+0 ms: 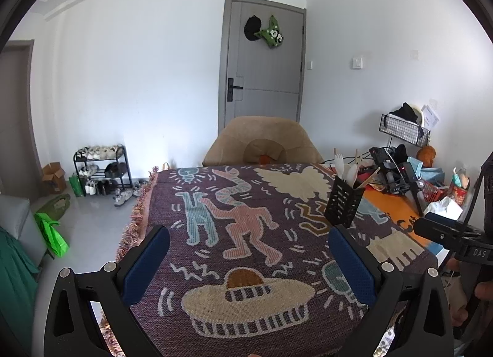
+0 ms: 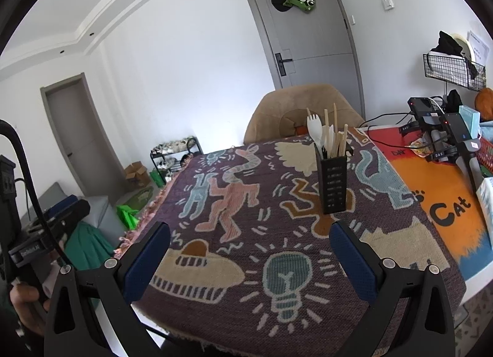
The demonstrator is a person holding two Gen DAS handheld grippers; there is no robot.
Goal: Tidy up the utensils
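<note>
While both tools hover: I hold them low over the near edge of the desk (image 2: 474, 270), nothing between their blue pads.
Left gripper (image 1: 249, 256): its jaws are spread wide and empty, pointed across the purple woven cloth with cartoon figures (image 1: 246, 203).
Right gripper (image 2: 249, 252): its jaws are spread just as wide, also empty, aimed toward the holder.
Holder: the black slotted plastic utensil caddy (image 2: 333, 186) stands upright on the cloth, toward the far right of it, well apart from both tools.
Utensils: the white plastic fork and spoons (image 2: 317, 132) and the pale wooden sticks (image 2: 336, 138) stand handle-down inside the caddy, so they stay together and upright.
Loose pieces: I see none lying on the cloth.
Judgement: sorting looks finished, or not begun; I cannot tell which.
Far right: spare black grippers (image 2: 443, 138) rest on an orange mat (image 2: 431, 184), clear of my work.
</note>
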